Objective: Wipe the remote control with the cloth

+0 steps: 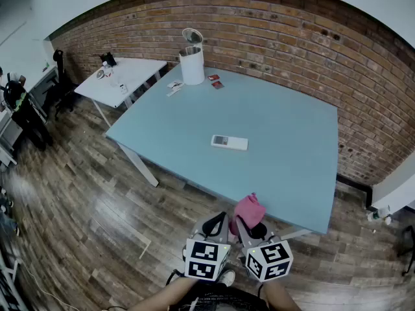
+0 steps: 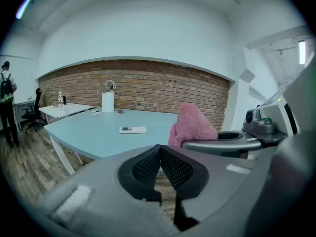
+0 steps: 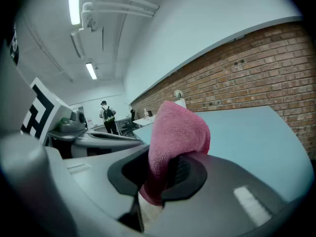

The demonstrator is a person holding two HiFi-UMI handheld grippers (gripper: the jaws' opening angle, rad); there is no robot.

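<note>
Left gripper (image 2: 160, 166): jaws clenched, mesh pads meeting along their length with nothing between them; it hangs low, just off the near edge of the worktop (image 1: 292, 167) and just beside the right gripper.
Right gripper (image 3: 165, 174): jaws grasping the cloth (image 3: 176, 132), pads pressed into its folds; it tilts a little downward toward the worktop.
Cloth: pink and bunched. A rounded fold stands up out of the right jaws and a short end hangs below them. In the head view it shows over the worktop's near edge; whether it touches the surface cannot be told.
Remote (image 1: 229, 142): white and lying flat near the middle of the worktop, its long side running across. It is well apart from the cloth and both grippers, and nothing touches it.
Worktop: pale blue, set against a brick wall (image 1: 292, 37).
Kettle (image 1: 192, 62): white, lid raised, upright near the far left corner, with small red cards (image 1: 216, 81) just beside it.
Side table (image 1: 133, 73): white, by the worktop's far left corner.
Person (image 2: 6, 107): standing at the far left of the room, well away from the worktop.
</note>
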